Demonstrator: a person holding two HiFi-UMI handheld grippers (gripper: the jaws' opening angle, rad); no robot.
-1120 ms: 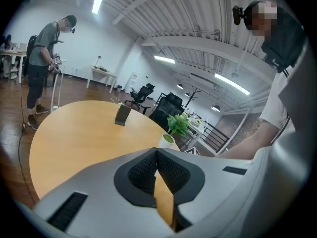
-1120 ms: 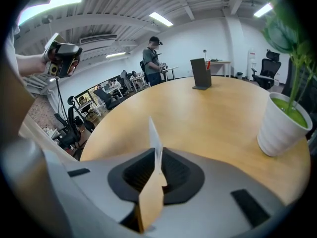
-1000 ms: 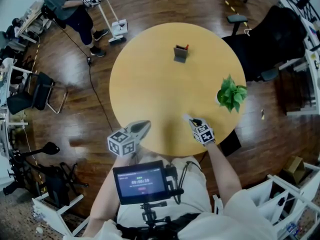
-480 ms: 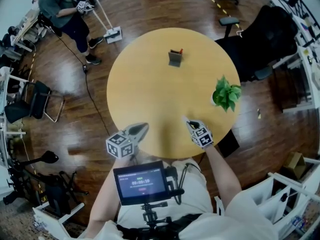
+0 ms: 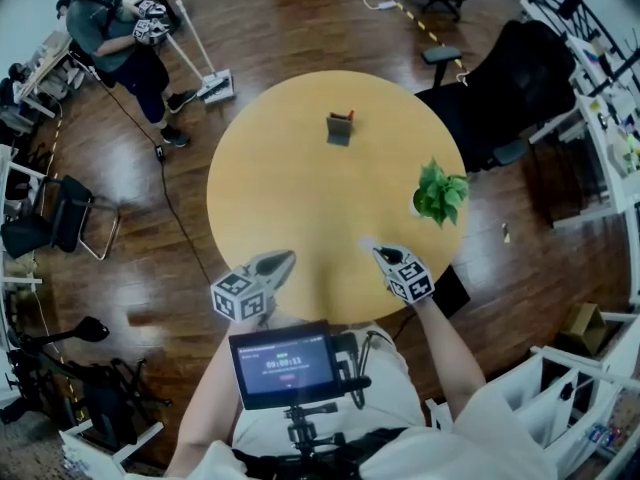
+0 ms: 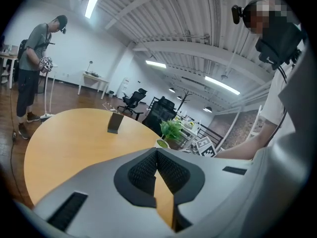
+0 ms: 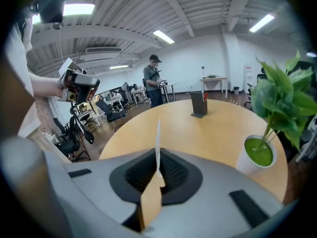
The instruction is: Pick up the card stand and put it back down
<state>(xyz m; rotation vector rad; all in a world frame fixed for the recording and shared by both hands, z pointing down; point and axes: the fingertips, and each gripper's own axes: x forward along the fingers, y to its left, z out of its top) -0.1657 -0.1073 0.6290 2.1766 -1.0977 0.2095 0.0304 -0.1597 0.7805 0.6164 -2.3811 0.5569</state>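
Closest to you, the small black screen point(image 5: 283, 363) on your chest rig sits just below the near rim of the round tan wooden counter point(image 5: 290, 198). Your left tool point(image 6: 156, 153) is over that near rim on the left. Its grey jaws meet at the tips with nothing between them. Your right tool point(image 7: 158, 168) is over the near rim on the right. Its jaws are pressed together on what looks like a thin white card point(image 7: 157, 133), which stands edge-on between the pads, so you see it only as a pale sliver.

Farther out, at the right-hand edge of the counter, the leafy green plant in a white pot point(image 5: 438, 193) stands upright, well apart from both tools. The dark grey card stand point(image 5: 340, 128) is on the far part of the counter, past the middle. It is upright, with a bit of red showing at its top, and it is well apart from the plant and from both your tools.

Beyond the counter lies the dark wooden floor point(image 5: 270, 18). A black office chair point(image 5: 520, 68) stands near the counter's far right edge. At the far left, a person in a grey top point(image 5: 105, 28) stands holding something with black-and-white markers.
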